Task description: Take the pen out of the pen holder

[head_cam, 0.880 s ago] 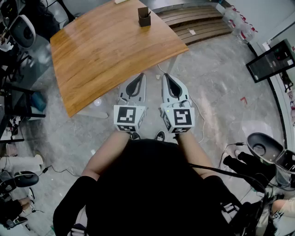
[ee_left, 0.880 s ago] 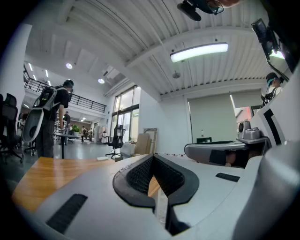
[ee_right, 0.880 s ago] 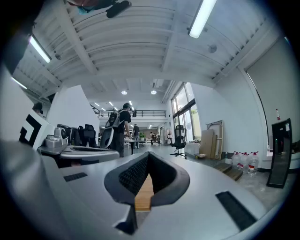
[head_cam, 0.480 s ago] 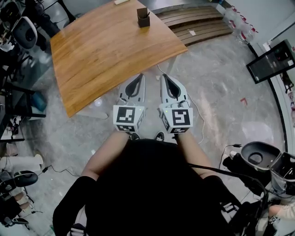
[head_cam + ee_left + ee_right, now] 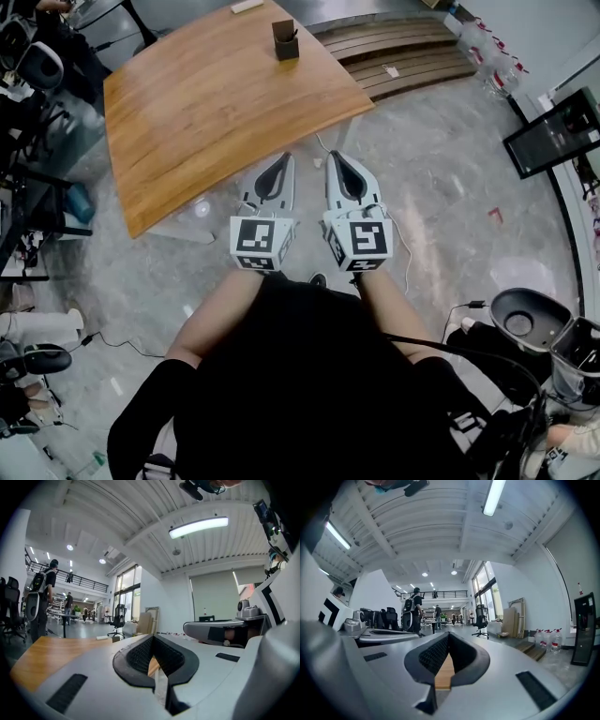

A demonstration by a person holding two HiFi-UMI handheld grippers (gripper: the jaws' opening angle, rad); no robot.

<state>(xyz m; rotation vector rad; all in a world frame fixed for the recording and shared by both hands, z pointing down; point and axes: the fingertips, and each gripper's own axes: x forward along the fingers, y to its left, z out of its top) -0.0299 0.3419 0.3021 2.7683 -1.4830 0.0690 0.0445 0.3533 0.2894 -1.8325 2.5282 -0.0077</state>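
The big brown wooden table (image 5: 216, 103) stands on the left, out in front of the person. The grey left gripper (image 5: 283, 157) with black pads is held low near the person's body, over the grey floor and not over the table. Its jaws are pressed together and hold nothing. The small dark square pen holder (image 5: 286, 43) sits far off, near the table's far edge. A thin dark pen (image 5: 294, 34) seems to poke out of it. The right gripper (image 5: 336, 156) is just beside the left one, closed too and empty. The task looks not yet begun. Next, one gripper likely must reach far forward, open, and close on the pen.
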